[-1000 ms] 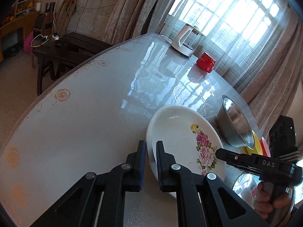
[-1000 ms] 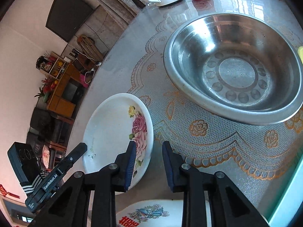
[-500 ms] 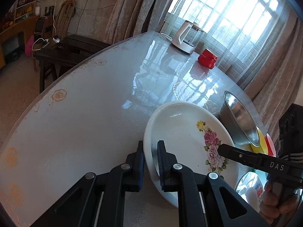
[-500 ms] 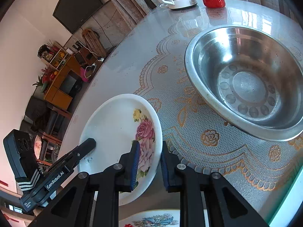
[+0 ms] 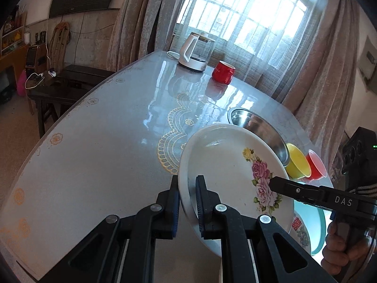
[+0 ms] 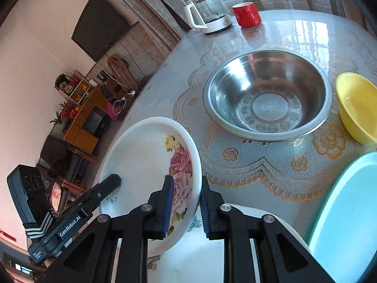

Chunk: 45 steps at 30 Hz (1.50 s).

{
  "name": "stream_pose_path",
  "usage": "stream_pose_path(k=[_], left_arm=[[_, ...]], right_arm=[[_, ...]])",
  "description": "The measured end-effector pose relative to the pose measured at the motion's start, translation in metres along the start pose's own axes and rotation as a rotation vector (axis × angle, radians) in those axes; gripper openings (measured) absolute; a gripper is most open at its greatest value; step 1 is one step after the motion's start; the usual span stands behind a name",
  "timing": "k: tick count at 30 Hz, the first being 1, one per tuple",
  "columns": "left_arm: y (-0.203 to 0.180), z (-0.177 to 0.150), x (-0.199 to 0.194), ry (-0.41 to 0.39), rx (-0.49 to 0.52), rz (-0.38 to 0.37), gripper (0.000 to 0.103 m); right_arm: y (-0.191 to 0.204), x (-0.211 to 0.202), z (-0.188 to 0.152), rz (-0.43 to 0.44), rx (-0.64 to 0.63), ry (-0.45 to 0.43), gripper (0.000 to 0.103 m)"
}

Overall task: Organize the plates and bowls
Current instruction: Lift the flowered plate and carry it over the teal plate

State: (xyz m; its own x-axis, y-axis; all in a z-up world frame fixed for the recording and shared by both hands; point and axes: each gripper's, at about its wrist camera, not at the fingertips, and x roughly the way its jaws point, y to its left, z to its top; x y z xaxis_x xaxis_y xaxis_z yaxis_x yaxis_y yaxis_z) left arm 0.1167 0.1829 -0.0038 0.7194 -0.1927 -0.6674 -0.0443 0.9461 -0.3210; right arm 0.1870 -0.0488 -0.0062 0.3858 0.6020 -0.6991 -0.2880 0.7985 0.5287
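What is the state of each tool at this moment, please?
Left tool: closed on the rim of the floral plate.
Right tool: closed on the opposite rim of the same plate.

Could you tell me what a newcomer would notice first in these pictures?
The white rose plate stands out: the left gripper and right gripper each clamp its rim on opposite sides, holding it tilted above the table. Behind it sits a big steel bowl, with a yellow bowl to its right.

The white rose-patterned ceramic plate (image 5: 232, 165), earlier flat on the table, has been clamped at both rims and raised, tilted, above it
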Motion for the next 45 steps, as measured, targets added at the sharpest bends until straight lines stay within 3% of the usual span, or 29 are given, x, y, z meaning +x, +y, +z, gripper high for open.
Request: stream_pose_path(k=[7,21,34,45], left_arm=[[-0.059,-0.003,-0.002,0.008,0.103,-0.065,0.012],[-0.174,-0.032,0.023,0.123,0.288,-0.17,0.012],[-0.236,-0.05,0.049,0.213,0.39,-0.219,0.013],[-0.243,-0.054,0.078,0.279,0.431,-0.168,0.014]], right_arm=[[-0.033,-0.058,-0.022,-0.015,0.068,-0.097,0.021],[-0.112,-0.136,-0.07,-0.075,0.261,-0.229,0.021],[-0.165,-0.173,-0.098,-0.127,0.361,-0.289,0.021],[-0.184,-0.156,-0.101,-0.168,0.385,-0.243,0.022]])
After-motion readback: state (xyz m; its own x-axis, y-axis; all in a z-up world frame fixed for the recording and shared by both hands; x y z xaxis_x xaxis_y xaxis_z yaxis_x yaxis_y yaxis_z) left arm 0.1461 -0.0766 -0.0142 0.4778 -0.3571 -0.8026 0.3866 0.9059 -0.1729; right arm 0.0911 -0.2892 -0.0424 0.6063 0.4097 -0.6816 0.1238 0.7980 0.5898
